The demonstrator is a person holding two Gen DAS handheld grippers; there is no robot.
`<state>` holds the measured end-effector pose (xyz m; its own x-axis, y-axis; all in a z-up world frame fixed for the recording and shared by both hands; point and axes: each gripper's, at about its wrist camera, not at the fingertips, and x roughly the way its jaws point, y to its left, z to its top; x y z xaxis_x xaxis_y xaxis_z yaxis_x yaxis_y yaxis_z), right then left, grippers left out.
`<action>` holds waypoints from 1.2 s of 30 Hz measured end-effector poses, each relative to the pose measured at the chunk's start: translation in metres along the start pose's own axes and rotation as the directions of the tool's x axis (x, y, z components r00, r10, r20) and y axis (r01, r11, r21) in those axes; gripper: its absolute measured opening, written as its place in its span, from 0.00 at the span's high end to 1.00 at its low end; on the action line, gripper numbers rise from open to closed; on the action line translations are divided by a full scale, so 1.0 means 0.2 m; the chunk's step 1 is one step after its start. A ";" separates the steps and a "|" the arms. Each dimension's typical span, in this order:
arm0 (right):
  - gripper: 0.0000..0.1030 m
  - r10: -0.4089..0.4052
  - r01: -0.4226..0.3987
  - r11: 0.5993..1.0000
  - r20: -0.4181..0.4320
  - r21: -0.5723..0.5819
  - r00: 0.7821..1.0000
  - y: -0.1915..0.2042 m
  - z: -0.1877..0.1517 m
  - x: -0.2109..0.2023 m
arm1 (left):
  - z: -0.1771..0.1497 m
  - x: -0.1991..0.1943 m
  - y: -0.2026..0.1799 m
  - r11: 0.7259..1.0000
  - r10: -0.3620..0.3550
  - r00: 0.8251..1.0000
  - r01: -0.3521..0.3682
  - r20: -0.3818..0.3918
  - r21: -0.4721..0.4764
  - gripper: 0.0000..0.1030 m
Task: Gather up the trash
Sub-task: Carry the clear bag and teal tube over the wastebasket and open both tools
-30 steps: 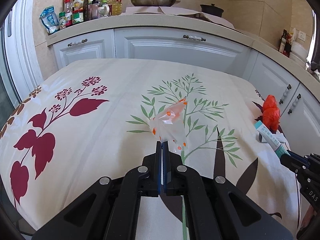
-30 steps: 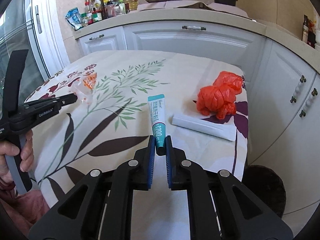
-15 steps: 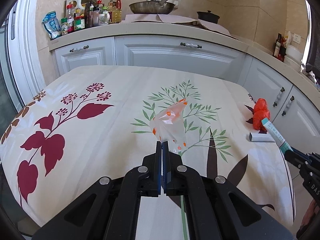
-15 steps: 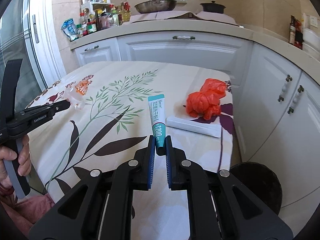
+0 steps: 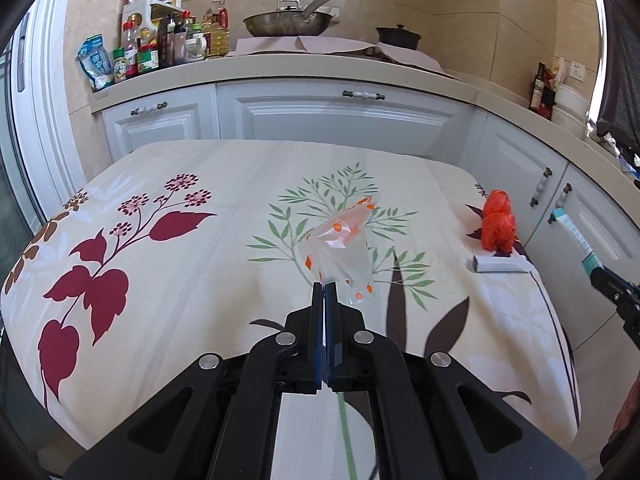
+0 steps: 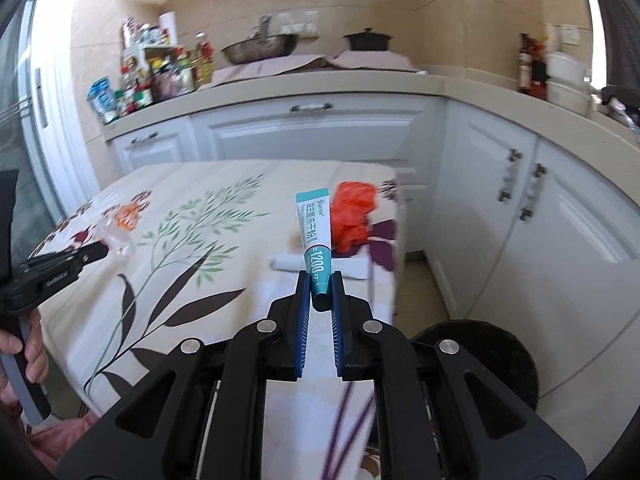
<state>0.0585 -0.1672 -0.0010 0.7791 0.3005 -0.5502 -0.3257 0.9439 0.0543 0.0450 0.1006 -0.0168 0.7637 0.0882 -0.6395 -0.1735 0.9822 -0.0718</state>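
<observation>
Right tool (image 6: 320,286) lifted higher with tube (image 6: 316,236), left tool (image 5: 324,292) still pinching wrapper (image 5: 340,248)

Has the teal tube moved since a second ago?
Yes. The tube has lifted off the table; its tip now overlaps the orange bag.

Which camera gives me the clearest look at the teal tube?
The right wrist view: the teal tube stands centred, its print facing the lens, lower end clamped in the right gripper jaws. The left wrist view catches it only small at the right edge.
</observation>
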 end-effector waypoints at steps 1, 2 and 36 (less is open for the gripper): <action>0.90 -0.026 0.026 1.000 0.011 0.004 1.000 -0.02 0.00 -0.02 | 0.00 -0.01 -0.01 1.000 -0.004 1.000 0.004 0.002 0.003 0.99; 0.90 -0.045 0.045 0.999 0.021 0.010 0.999 -0.03 -0.01 -0.04 | 0.00 -0.01 -0.02 1.000 -0.008 1.000 0.008 0.004 0.007 0.99; 0.90 -0.369 0.351 0.904 0.033 0.243 0.929 -0.76 -0.34 -0.38 | -0.11 -0.06 -1.19 0.878 -0.369 0.929 0.362 -0.040 0.312 0.99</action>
<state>0.0135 -0.3433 -0.0237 0.8613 -0.0650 -0.5039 0.1089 0.9924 0.0581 0.0633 -0.1373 -0.0089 0.7483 -0.2871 -0.5980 0.3185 0.9463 -0.0558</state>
